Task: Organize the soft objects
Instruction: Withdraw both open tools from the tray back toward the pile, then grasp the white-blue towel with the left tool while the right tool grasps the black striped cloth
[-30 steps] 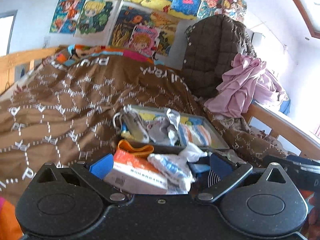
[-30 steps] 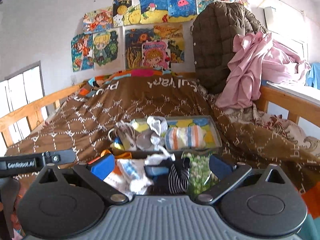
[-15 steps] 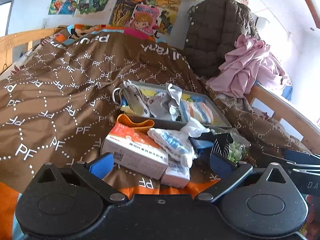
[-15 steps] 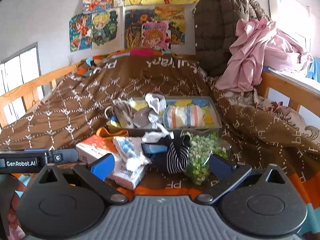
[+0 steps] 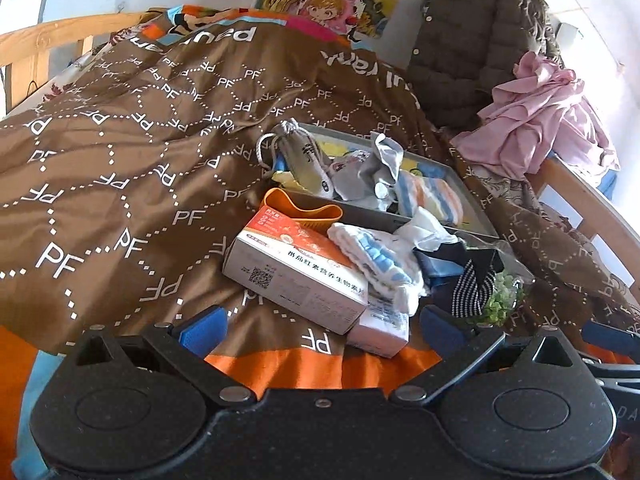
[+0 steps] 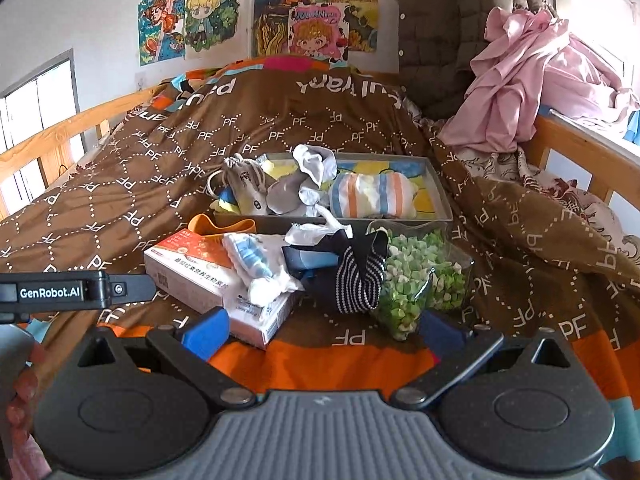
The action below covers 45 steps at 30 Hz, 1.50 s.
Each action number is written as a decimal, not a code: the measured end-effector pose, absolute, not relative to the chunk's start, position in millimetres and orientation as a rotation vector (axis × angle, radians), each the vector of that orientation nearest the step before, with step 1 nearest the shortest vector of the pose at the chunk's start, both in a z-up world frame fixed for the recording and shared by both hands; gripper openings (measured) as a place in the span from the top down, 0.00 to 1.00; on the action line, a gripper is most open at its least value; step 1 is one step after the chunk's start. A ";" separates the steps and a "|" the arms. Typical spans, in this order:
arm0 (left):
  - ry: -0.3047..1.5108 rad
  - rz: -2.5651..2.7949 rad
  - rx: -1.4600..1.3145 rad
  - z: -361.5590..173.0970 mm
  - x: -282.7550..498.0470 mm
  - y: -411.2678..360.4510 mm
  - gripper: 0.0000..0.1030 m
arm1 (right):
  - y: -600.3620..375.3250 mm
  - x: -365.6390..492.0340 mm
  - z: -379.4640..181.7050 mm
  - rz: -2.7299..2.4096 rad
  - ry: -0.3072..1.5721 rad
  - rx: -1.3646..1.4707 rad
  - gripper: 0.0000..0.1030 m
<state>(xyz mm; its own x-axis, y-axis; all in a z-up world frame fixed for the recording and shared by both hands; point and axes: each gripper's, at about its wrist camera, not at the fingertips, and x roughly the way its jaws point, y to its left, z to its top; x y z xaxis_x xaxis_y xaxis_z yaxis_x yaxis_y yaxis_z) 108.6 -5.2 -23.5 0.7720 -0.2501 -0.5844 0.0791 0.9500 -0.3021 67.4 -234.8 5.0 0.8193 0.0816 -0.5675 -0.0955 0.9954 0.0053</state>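
Note:
A grey tray [image 6: 438,196] on the brown bedspread holds a grey drawstring pouch [image 6: 244,186], a grey sock [image 6: 310,170] and an orange-and-blue striped cloth [image 6: 370,196]. In front of it lie a white-and-blue cloth [image 6: 256,264], a black-and-white striped sock [image 6: 358,276] and a white rag [image 6: 316,232]. My right gripper [image 6: 324,330] is open, just short of this pile. My left gripper [image 5: 320,326] is also open, facing the orange-and-white box [image 5: 296,272], with the same white-and-blue cloth [image 5: 380,260] and striped sock [image 5: 470,292] beyond it.
An orange silicone cup [image 5: 304,214], a small white box [image 5: 382,326] and a clear bag of green pieces [image 6: 416,280] sit among the soft things. A brown jacket [image 6: 448,36] and pink clothing [image 6: 520,80] hang at the back right. Wooden rails [image 6: 72,128] edge the bed.
Both views have tilted down and drawn back, so the pile now shows in full ahead of the fingers. Both grippers stayed open and nothing was taken hold of.

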 end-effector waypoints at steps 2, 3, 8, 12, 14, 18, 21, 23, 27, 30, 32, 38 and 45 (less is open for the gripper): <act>0.670 -0.176 -0.263 -24.7 109.8 -6.1 0.01 | -234.4 69.5 3.7 0.098 0.611 -0.026 0.00; 0.674 -0.173 -0.259 -25.7 110.8 -6.5 0.01 | -234.0 70.3 3.5 0.099 0.616 -0.027 0.00; 0.694 -0.173 -0.244 -31.8 115.6 -8.8 0.01 | -231.9 75.6 -0.4 0.109 0.649 -0.032 0.00; 0.708 -0.168 -0.245 -36.1 118.7 -8.5 0.01 | -230.7 77.4 -2.1 0.122 0.660 -0.034 0.00; 0.705 -0.165 -0.245 -36.9 120.3 -8.0 0.01 | -230.9 78.6 -2.7 0.119 0.663 -0.033 0.00; 0.690 -0.158 -0.230 -38.3 124.8 -9.2 0.01 | -232.7 82.1 -3.7 0.107 0.669 -0.024 0.00; 0.676 -0.159 -0.220 -39.1 128.8 -11.4 0.01 | -232.0 83.7 -4.5 0.109 0.674 -0.027 0.00; 0.660 -0.166 -0.202 -40.3 131.4 -13.6 0.01 | -231.4 84.7 -4.3 0.112 0.673 -0.032 0.00; 0.624 -0.155 -0.148 -43.5 135.8 -17.7 0.01 | -231.1 86.1 -4.1 0.112 0.669 -0.033 0.00; 0.612 -0.160 -0.147 -43.8 138.0 -17.9 0.01 | -231.7 87.8 -2.6 0.110 0.659 -0.048 0.00; 0.607 -0.166 -0.153 -44.8 139.1 -17.5 0.01 | -232.5 89.6 -1.3 0.110 0.645 -0.074 0.00; 0.589 -0.163 -0.122 -50.5 143.6 -18.8 0.01 | -234.9 104.2 -1.4 0.166 0.621 -0.167 0.00; 0.529 -0.223 -0.078 -50.5 150.4 -27.7 0.01 | -243.3 133.4 -9.3 0.194 0.574 -0.242 0.00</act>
